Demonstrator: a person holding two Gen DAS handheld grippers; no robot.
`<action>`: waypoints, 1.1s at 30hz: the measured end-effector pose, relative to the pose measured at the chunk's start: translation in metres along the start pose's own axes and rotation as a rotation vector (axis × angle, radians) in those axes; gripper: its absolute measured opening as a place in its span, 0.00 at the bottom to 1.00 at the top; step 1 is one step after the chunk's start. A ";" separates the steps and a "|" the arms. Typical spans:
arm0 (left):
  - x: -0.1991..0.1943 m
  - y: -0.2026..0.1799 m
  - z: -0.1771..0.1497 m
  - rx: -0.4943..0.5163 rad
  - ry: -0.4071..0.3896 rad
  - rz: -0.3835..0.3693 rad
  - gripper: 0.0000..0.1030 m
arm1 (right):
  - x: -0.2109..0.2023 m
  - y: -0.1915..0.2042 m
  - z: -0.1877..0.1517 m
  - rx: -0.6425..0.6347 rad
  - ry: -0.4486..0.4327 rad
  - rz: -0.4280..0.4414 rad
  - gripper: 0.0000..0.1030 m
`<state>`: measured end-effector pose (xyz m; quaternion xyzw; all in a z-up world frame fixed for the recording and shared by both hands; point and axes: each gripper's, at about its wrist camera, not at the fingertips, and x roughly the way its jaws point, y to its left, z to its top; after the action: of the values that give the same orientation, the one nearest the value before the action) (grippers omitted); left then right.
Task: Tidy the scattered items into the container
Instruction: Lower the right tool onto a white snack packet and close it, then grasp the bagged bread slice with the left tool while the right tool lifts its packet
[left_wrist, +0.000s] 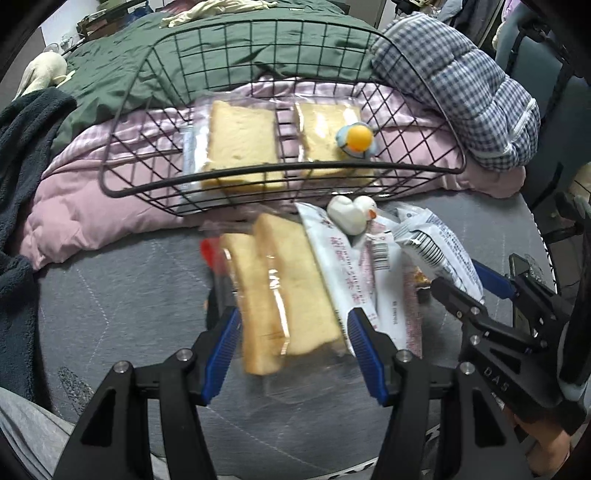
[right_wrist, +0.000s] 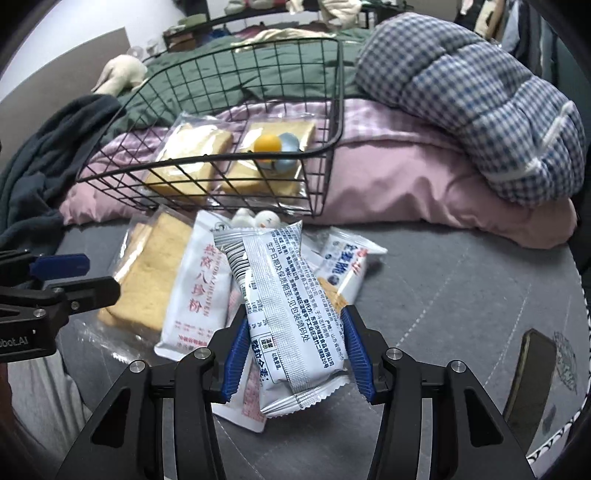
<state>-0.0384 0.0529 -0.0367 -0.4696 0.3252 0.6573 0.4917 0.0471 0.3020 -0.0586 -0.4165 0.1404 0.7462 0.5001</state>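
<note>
We are holding a light, crinkly, slippery snack pack (right_wrist: 291, 321) between the right jaws at mid-body; left jaws are clamping soft bagged bread (left_wrist: 284, 291) edgewise.

I see bare grey bed (right_wrist: 461, 295) to the right of the pile, free up to a dark phone (right_wrist: 532, 376) at the near right. The wire basket (left_wrist: 280, 173) is open at the top, its near rim low; two bread packs (left_wrist: 240, 147) and a blue toy (left_wrist: 356, 142) cover its middle and right floor. A checked quilt (right_wrist: 480, 110) crowds its right side.
</note>
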 end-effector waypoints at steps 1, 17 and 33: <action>0.002 -0.002 0.001 0.005 0.002 -0.006 0.63 | -0.001 -0.002 -0.001 0.002 -0.002 0.000 0.49; 0.039 -0.013 0.013 0.013 0.029 0.009 0.60 | -0.001 -0.006 -0.006 0.021 -0.005 0.000 0.49; 0.006 0.019 0.008 -0.040 -0.015 -0.032 0.12 | -0.007 0.006 -0.003 0.011 -0.023 -0.002 0.49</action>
<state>-0.0594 0.0565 -0.0402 -0.4795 0.3004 0.6593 0.4951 0.0445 0.2930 -0.0563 -0.4056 0.1382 0.7495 0.5047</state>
